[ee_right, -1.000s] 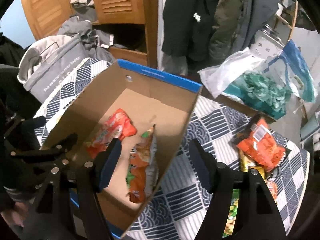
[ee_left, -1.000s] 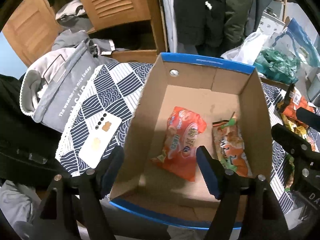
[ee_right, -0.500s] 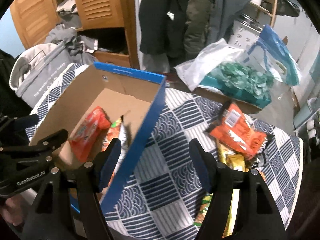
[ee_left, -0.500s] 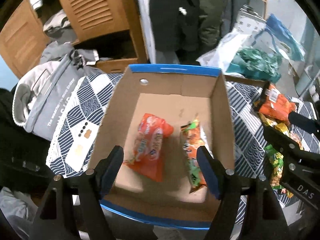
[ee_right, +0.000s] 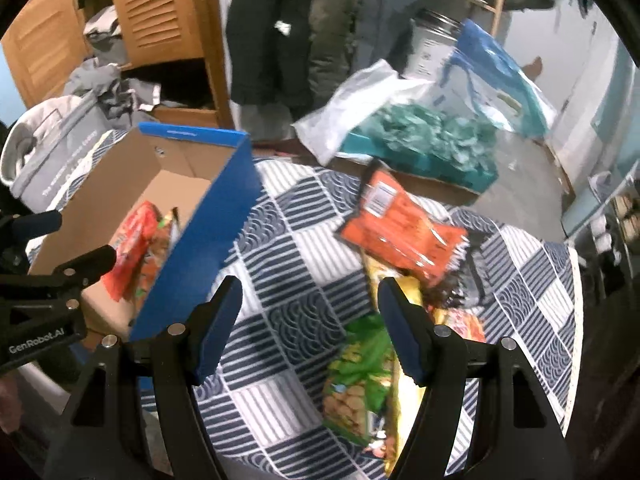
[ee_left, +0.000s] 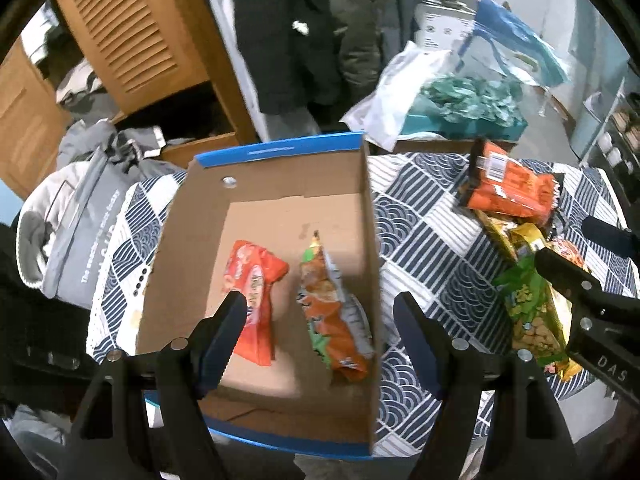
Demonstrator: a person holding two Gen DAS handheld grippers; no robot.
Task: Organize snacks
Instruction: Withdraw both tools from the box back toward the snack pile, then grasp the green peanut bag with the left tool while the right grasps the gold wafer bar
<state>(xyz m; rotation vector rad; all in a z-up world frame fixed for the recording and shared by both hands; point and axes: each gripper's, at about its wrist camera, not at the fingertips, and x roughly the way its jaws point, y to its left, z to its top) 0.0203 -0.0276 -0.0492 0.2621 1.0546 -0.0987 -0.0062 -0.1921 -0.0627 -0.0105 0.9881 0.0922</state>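
Both tongs released above box and snack pile.

Left tongs (ee_left: 318,322) spread wide over cardboard box (ee_left: 280,168), with red packet (ee_left: 250,280) and orange-green packet (ee_left: 328,312) inside. Right tongs (ee_right: 310,320) gaping, empty, over bench (ee_right: 288,248); green snack bag (ee_right: 360,380) at 4 o'clock, orange bag (ee_right: 404,232) at 1 o'clock.

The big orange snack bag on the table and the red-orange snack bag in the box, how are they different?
The big orange snack bag lies outside the cardboard box, on the patterned tablecloth, atop other snack packets; the red-orange snack bag lies inside the box, on its bare floor. The big one shows a white label with a barcode; the boxed one shows printed lettering. Both are crinkly sealed packets lying flat.
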